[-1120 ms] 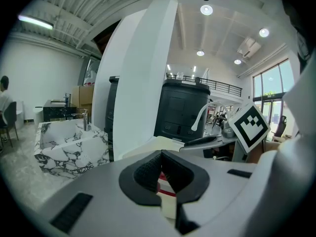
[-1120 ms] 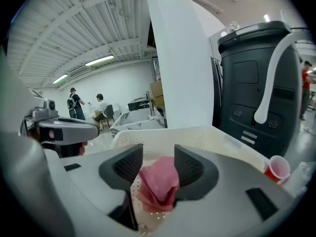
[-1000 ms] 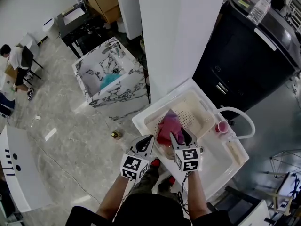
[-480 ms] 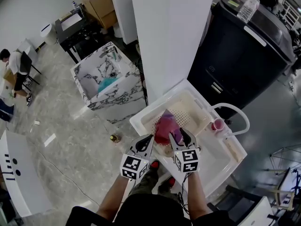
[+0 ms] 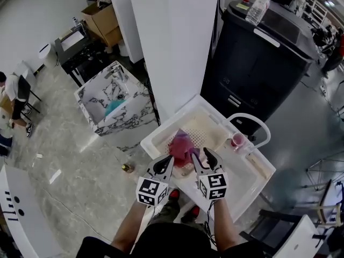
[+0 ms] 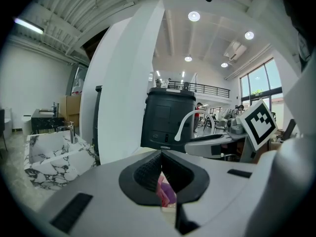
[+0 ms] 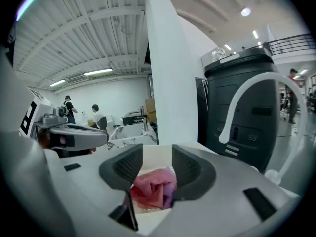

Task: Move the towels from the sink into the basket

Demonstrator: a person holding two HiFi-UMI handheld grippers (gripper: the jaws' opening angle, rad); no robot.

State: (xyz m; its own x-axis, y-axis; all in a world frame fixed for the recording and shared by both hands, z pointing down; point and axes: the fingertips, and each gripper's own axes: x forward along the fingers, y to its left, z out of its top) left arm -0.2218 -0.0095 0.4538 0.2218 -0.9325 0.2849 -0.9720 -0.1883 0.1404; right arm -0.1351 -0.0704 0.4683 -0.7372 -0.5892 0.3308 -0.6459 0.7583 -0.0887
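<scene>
Right gripper (image 7: 156,161) hangs just above the pink towel (image 5: 182,144) with its jaws wide. They have just eased inward a touch, yet nothing is pressed between the pads, so the towel looks set down rather than held. Left gripper (image 6: 161,155) sits beside it with its jaws together. Pink cloth shows only through the gap behind the tips, apparently lying beyond them and not pinched.

That pink towel is bunched on the perforated floor of the white basket (image 5: 152,135), toward the basket's near edge, which is where the task wants it. A small pink cup (image 5: 236,140) stands by the basket's right edge, under a white arched handle (image 5: 251,119).

1 teal towel (image 5: 113,107) lies in the marble sink (image 5: 119,123), well apart to the left, against the sink's near wall. I judge the job unfinished, with that towel next to fetch. Both grippers would need to leave the basket and cross the floor to it.
</scene>
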